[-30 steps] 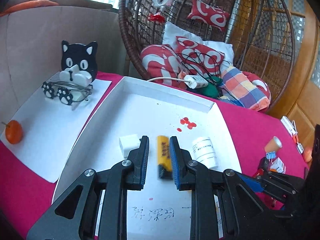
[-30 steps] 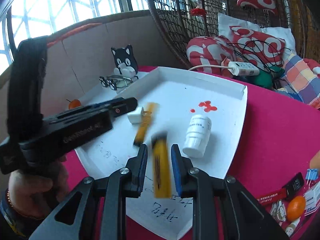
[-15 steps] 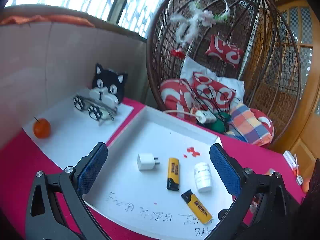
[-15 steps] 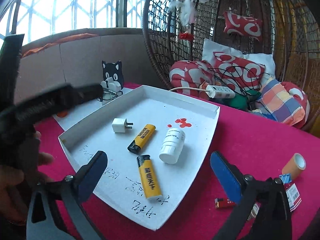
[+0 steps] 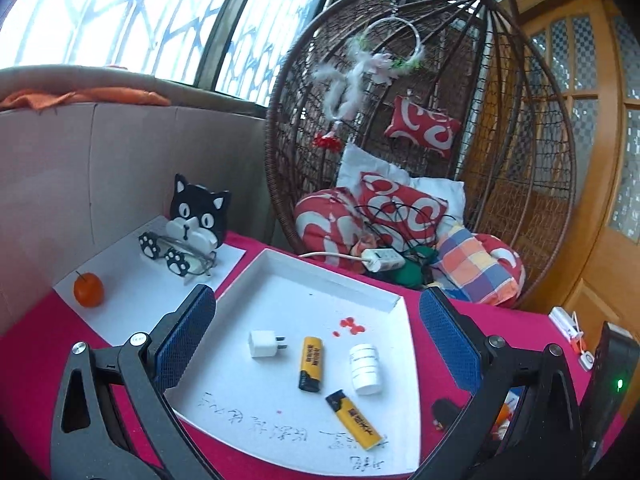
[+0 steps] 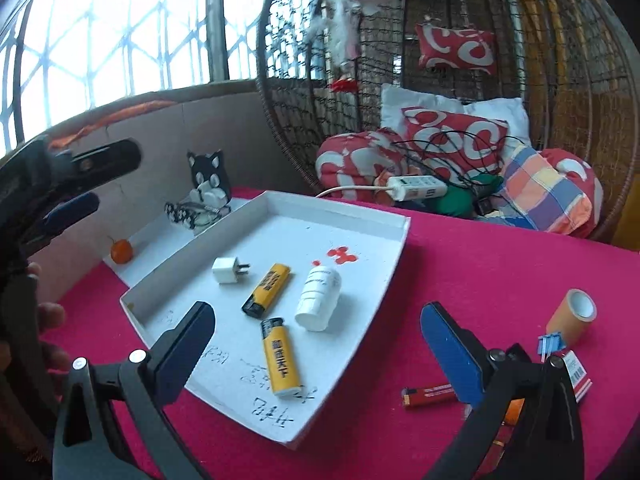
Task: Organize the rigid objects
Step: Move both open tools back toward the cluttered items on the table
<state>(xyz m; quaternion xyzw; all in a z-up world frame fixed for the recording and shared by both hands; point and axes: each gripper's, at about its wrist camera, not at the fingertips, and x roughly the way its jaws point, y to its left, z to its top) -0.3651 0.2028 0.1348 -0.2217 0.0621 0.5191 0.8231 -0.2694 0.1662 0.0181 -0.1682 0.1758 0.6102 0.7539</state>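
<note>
Daylight floods in from the blown-out windows (image 5: 120, 20) at far left; shadows are soft, focus sharp, fisheye bending the edges.

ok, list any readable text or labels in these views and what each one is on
"天下" (probably): last two black characters on the near yellow lighter; the first two are unclear.
Far yellow lighter: similar black print, too blurred.
Ink handwriting on the tray floor: not legible.
White bottle, red lighter, barcode card: print too small.
</note>
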